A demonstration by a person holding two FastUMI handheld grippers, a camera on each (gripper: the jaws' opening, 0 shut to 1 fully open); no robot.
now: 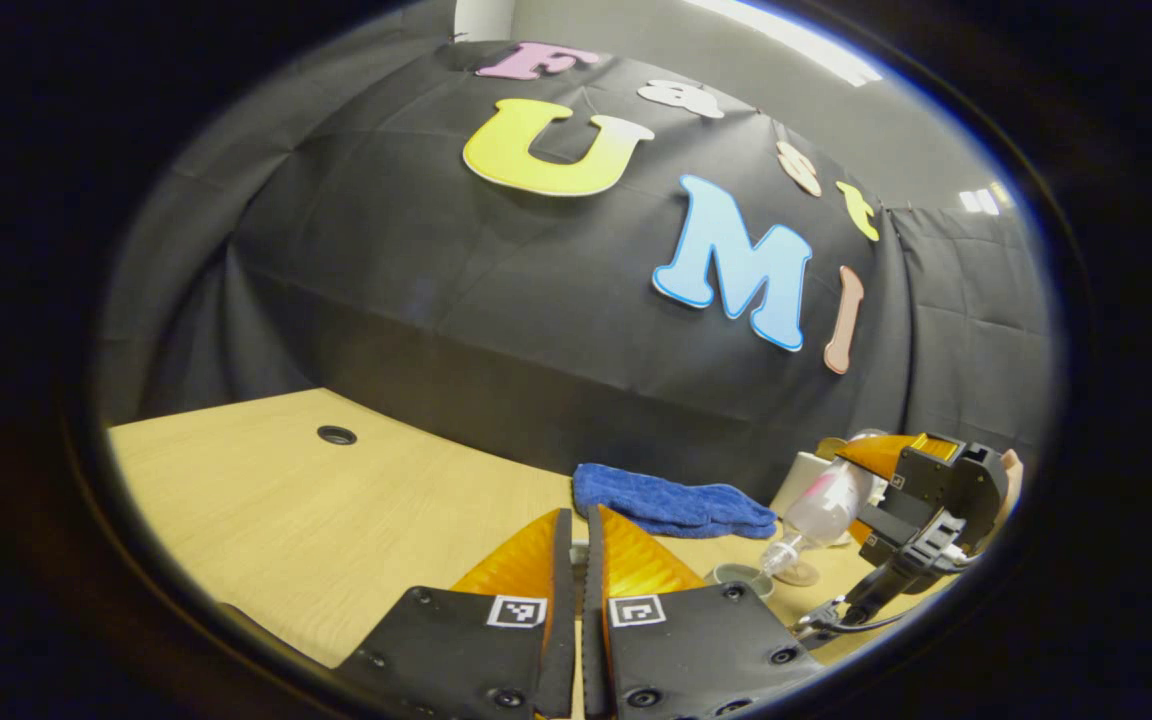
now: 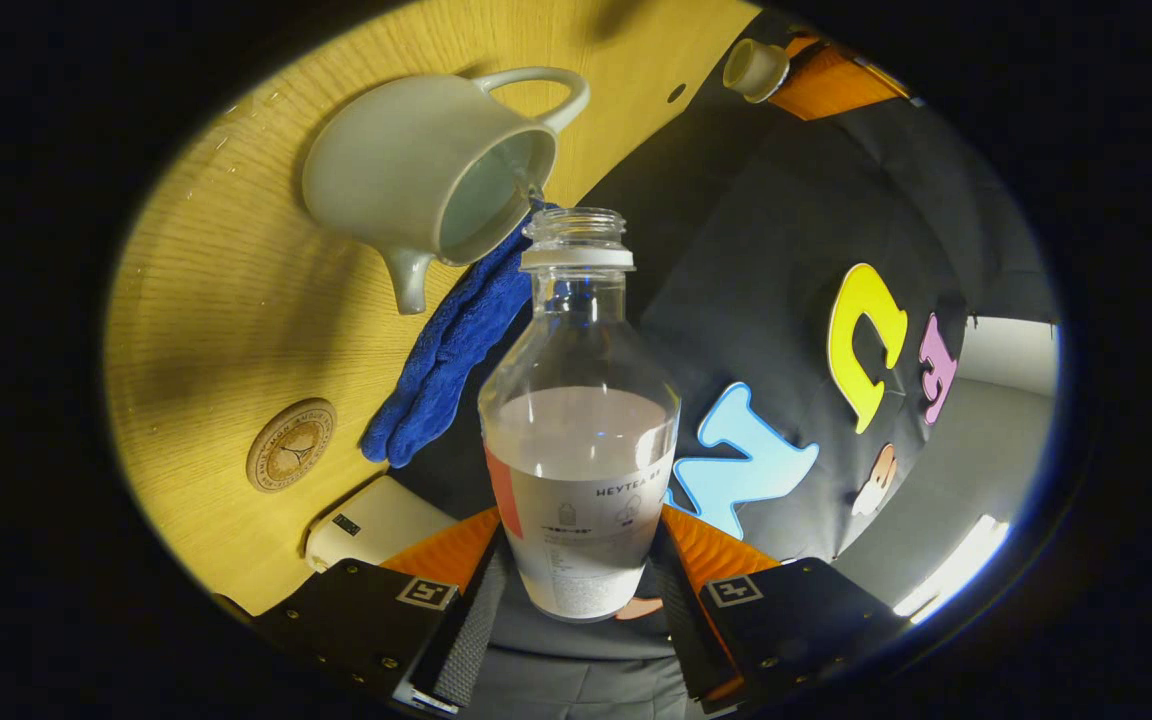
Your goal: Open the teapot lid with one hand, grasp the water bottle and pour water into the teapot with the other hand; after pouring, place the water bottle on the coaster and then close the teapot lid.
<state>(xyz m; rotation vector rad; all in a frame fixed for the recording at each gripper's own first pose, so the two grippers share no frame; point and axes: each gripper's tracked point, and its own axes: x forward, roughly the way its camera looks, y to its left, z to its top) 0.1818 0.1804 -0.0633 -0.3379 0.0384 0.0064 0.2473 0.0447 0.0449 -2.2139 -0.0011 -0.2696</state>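
My right gripper [image 2: 581, 535] is shut on the body of a clear, uncapped water bottle [image 2: 576, 440], partly filled and tipped toward the white teapot [image 2: 406, 170]. The teapot stands open on the wooden table, and a thin trickle runs from the bottle's mouth into it. In the left gripper view the same bottle [image 1: 826, 510] slants neck-down over the teapot's rim [image 1: 739, 576]. My left gripper [image 1: 581, 515] is held up and away, shut on the white teapot lid [image 2: 754, 68]. The round cork coaster [image 2: 291, 445] lies bare on the table.
A blue cloth [image 2: 446, 350] lies along the table's back edge beside the teapot, also seen as the cloth [image 1: 671, 505]. A white box [image 2: 366, 525] sits near the coaster. The table [image 1: 266, 500] has a cable hole [image 1: 336, 435].
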